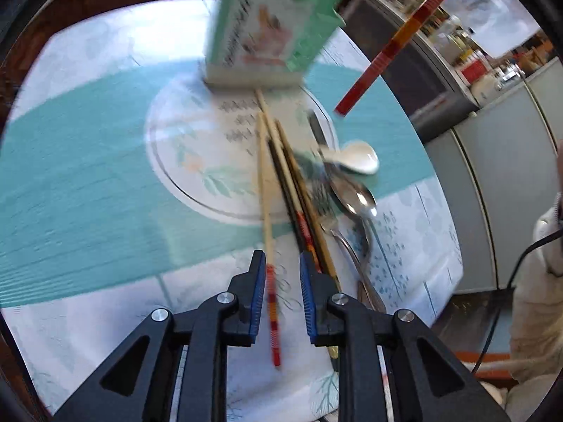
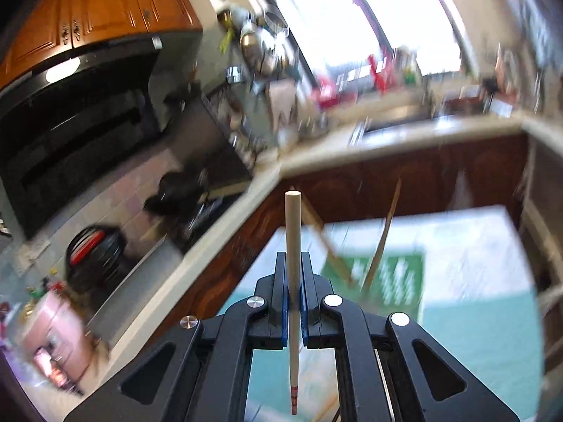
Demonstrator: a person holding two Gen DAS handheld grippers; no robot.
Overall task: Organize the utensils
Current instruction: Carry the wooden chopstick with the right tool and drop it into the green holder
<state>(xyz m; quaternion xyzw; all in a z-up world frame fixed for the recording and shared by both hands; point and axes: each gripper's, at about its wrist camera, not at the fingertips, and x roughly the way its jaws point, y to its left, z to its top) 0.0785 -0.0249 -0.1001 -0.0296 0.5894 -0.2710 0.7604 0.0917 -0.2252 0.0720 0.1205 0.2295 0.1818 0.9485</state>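
Observation:
In the left wrist view my left gripper [image 1: 281,256] points down at the table, open. A pale chopstick with a red-striped end [image 1: 270,281] lies between its blue pads, which do not press on it. More chopsticks [image 1: 281,176], metal spoons [image 1: 355,197] and a white ceramic spoon [image 1: 362,158] lie beyond it. A green utensil holder [image 1: 267,24] stands at the far side. My right gripper [image 2: 293,258] is shut on a pale chopstick [image 2: 293,218], held upright high above the table. That chopstick's striped end [image 1: 394,42] hangs in the air at upper right. The holder [image 2: 390,281], below, has chopsticks [image 2: 383,232] in it.
The tablecloth [image 1: 88,176] is white with a teal band. A kitchen counter [image 2: 218,232], a stove, a range hood [image 2: 77,112] and a sink by the window lie beyond the table. Grey cabinets [image 1: 492,176] and a person's pale sleeve [image 1: 538,281] are to the right.

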